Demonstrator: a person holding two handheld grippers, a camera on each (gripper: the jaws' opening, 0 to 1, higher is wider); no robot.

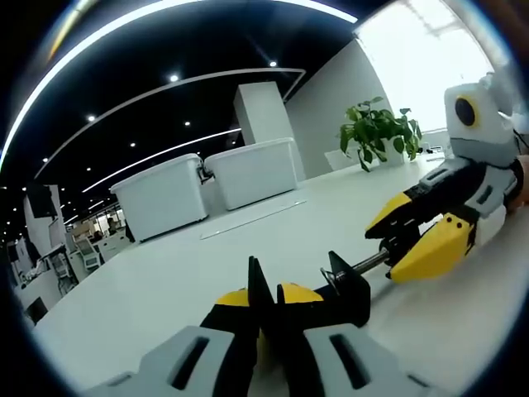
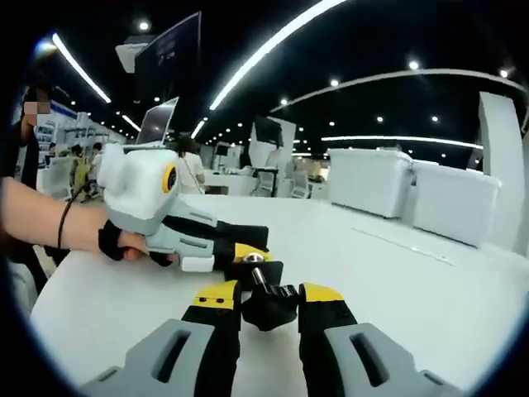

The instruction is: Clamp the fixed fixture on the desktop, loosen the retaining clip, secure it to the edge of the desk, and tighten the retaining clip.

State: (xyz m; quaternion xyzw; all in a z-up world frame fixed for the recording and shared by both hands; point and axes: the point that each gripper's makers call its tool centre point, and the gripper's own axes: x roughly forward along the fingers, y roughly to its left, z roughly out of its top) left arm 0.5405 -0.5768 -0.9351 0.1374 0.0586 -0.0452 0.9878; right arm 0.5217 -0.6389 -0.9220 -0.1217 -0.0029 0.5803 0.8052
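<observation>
Pinching black clamp fixture (image 1: 347, 291) on white desk (image 1: 165, 289), left gripper (image 1: 263, 302), right gripper (image 2: 269, 299) gripping its screw knob, no legible writing.

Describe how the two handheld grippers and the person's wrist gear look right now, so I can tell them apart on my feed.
Both match: grey bodies, black jaws with yellow pads. The left gripper shows in the right gripper view with a white camera box ringed in yellow; the hand holding it wears a black wrist strap and a thin black band. The right gripper looks the same, with large yellow jaw covers in the left gripper view.
</observation>
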